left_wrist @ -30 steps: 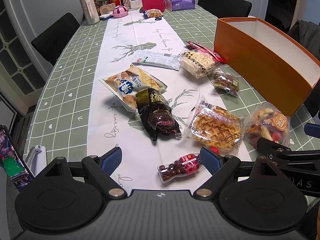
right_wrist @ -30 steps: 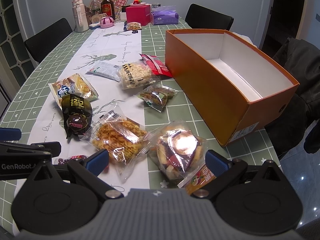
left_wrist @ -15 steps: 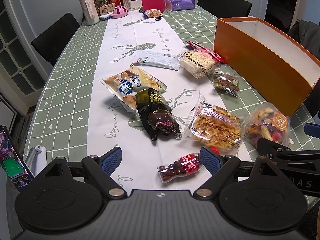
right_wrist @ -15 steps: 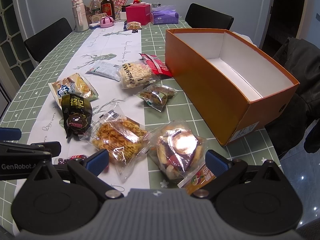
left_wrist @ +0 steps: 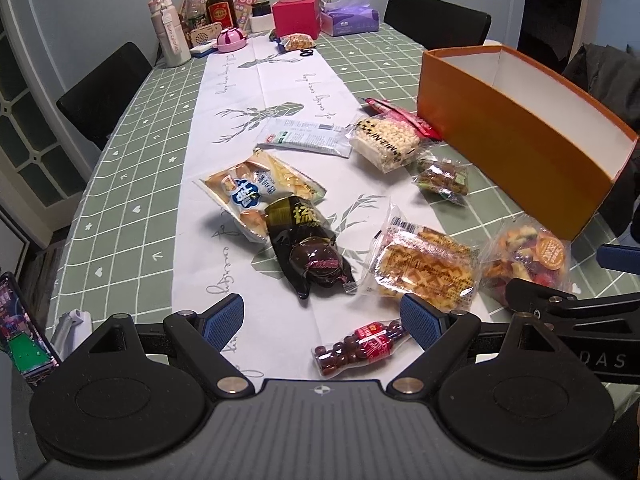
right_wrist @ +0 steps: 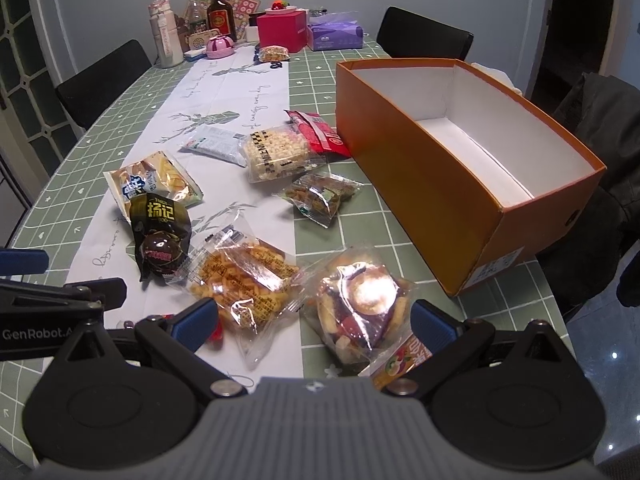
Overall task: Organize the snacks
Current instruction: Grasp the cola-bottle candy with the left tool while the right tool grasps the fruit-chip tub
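Snack packets lie scattered on the table [left_wrist: 132, 184], most on its white runner [left_wrist: 280, 92], beside the empty orange box [right_wrist: 452, 168] (white inside). Nearest that box sits a clear bag of mixed dried fruit [right_wrist: 360, 304], which lies between the spread jaws of the right gripper [right_wrist: 314, 324], untouched as far as can be seen. Left of it lies a waffle-biscuit packet [right_wrist: 240, 280], then a black chocolate packet [right_wrist: 160, 236]. The left gripper [left_wrist: 322, 316] hangs released, gripping nothing, over a small bottle-shaped pack of chocolate balls [left_wrist: 360, 346]. Farther off lie a puffed-rice bar [left_wrist: 386, 142] and a small nut packet [left_wrist: 442, 178].
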Demonstrator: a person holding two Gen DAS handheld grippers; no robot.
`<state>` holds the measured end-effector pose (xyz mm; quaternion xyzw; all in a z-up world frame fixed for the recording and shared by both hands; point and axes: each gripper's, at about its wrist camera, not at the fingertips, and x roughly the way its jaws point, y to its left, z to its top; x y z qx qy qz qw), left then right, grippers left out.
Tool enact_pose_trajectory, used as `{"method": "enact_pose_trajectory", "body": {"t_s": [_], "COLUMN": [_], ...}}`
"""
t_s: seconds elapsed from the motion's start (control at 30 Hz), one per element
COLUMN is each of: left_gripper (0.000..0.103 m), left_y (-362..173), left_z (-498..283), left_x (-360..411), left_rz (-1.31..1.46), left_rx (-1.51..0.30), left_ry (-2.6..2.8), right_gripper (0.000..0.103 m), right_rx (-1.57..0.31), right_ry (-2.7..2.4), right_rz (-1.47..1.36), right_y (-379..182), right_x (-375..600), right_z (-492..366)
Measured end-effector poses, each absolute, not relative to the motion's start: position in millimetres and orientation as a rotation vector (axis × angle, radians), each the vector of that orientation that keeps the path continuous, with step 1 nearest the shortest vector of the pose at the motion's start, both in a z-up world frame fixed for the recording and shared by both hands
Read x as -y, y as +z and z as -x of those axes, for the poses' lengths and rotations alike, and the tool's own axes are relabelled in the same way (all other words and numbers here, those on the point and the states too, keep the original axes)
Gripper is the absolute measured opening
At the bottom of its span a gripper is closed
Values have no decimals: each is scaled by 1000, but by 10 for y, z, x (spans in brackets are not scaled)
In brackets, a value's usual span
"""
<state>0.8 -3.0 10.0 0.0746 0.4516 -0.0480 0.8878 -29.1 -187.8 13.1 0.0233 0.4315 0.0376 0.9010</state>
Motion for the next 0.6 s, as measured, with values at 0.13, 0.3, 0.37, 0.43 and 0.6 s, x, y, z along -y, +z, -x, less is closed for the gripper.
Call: {"method": "enact_pose_trajectory", "body": {"t_s": [0.13,0.3,0.37,0.43,0.6], "left_gripper": [103,103,103,98,88], "left_y": [124,67,33,11,31], "left_z": [-52,-96,-104,-107,-119], "left_x": [13,2,-18,-22,-37], "left_rz": [-172,-231,-226,-229,-246], "left_rx": [-917,-913,-925,-930,-898], "left_ry": [-117,-162,-195,-235,-322], "right_gripper": [100,100,100,100,100], "right_rx": [-788,-704,-707,-741,-838], "right_ry": [182,274,371,429,559], "right_rz": [-64,105,134,189,253], "right_y": [296,442,442,412,324], "right_x": [1993,2061,2092,2086,2083], "right_z": [288,116,40,-44,-270]}}
